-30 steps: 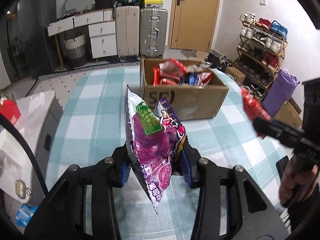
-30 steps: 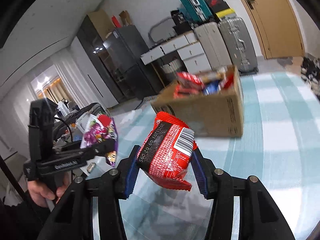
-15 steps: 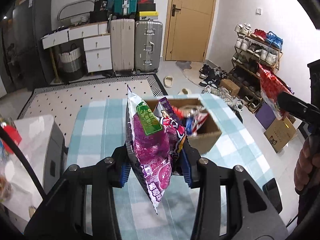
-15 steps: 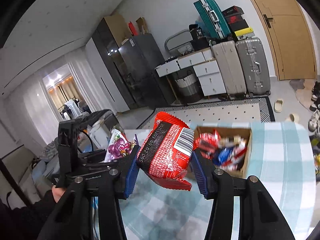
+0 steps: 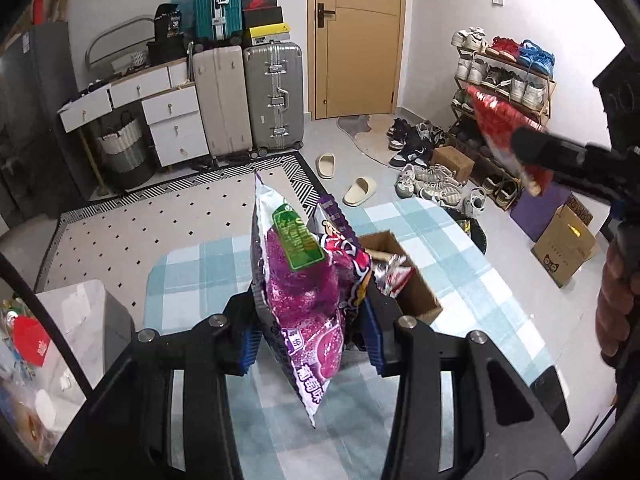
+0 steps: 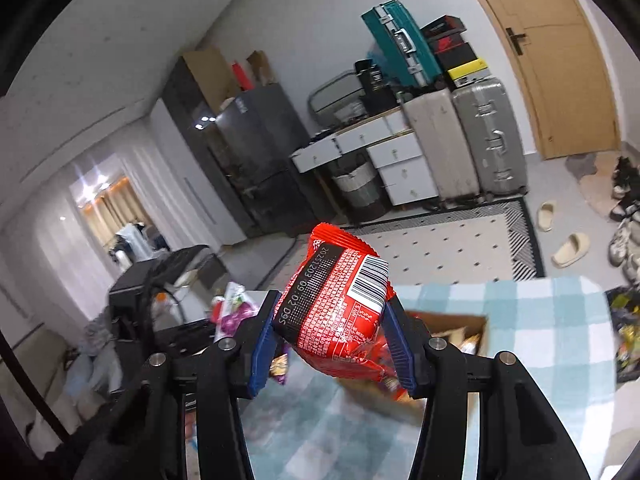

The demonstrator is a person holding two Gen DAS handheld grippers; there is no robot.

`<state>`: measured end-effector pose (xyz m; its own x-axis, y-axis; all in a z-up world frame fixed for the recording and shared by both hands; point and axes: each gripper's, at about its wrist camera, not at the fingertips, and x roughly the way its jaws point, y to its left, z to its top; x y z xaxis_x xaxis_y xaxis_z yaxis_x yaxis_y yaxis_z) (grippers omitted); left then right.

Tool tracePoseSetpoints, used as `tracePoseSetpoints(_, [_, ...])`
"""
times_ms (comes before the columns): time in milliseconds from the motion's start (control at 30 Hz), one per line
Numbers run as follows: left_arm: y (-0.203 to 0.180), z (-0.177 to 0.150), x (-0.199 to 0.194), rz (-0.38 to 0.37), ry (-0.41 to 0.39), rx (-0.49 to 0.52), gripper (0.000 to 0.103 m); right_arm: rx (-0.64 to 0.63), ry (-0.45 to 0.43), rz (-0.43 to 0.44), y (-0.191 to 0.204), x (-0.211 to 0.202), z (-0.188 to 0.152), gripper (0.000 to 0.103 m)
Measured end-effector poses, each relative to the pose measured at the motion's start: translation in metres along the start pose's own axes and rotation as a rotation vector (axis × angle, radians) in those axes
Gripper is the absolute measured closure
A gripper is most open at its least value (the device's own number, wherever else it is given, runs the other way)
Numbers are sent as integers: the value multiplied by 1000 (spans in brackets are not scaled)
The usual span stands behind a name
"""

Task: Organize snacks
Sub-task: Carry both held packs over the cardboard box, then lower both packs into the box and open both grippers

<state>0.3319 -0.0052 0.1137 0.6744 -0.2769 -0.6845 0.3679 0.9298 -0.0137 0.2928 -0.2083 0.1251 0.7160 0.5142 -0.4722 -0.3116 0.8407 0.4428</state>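
My left gripper (image 5: 310,320) is shut on two purple snack bags (image 5: 302,292), held upright high above the table. Below and behind them sits the open cardboard box (image 5: 414,298) with several snack packets inside. My right gripper (image 6: 330,336) is shut on a red snack packet (image 6: 336,312) with a barcode, also raised above the box (image 6: 460,328). In the left wrist view the red packet (image 5: 502,132) shows at the upper right, held by the other gripper in a person's hand (image 5: 616,304). In the right wrist view the purple bags (image 6: 232,312) show blurred at the left.
A table with a teal checked cloth (image 5: 480,280) carries the box. A white cabinet (image 5: 80,320) stands left of it. Suitcases (image 5: 272,96), a drawer unit (image 5: 168,116), a door (image 5: 354,36) and a shoe rack (image 5: 504,92) line the far walls. Slippers (image 5: 360,190) lie on the floor.
Both grippers have risen well above the table with their packets still held. The box now looks smaller and lower in both views, and more of the floor shows.
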Motion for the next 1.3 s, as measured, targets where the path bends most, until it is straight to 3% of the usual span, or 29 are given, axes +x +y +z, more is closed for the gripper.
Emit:
tracePoseSetpoints(167, [9, 37, 39, -8, 47, -25, 64, -9, 35, -54, -16, 24, 22, 53])
tracePoseSetpoints(267, [16, 43, 67, -32, 80, -62, 64, -39, 67, -91, -25, 43, 29, 53])
tracePoseSetpoints(467, [16, 23, 123, -70, 149, -84, 64, -65, 179, -138, -52, 100, 18, 53])
tracePoseSetpoints(733, [5, -12, 167, -113, 186, -59, 64, -63, 301, -178, -92, 160, -9, 53])
tracePoseSetpoints(933, [-14, -30, 183, -183, 186, -7, 64, -68, 372, -187, -107, 190, -27, 53])
tracePoseSetpoints(1300, [-25, -41, 208, -167, 219, 50, 63, -88, 494, -201, -127, 224, -45, 53])
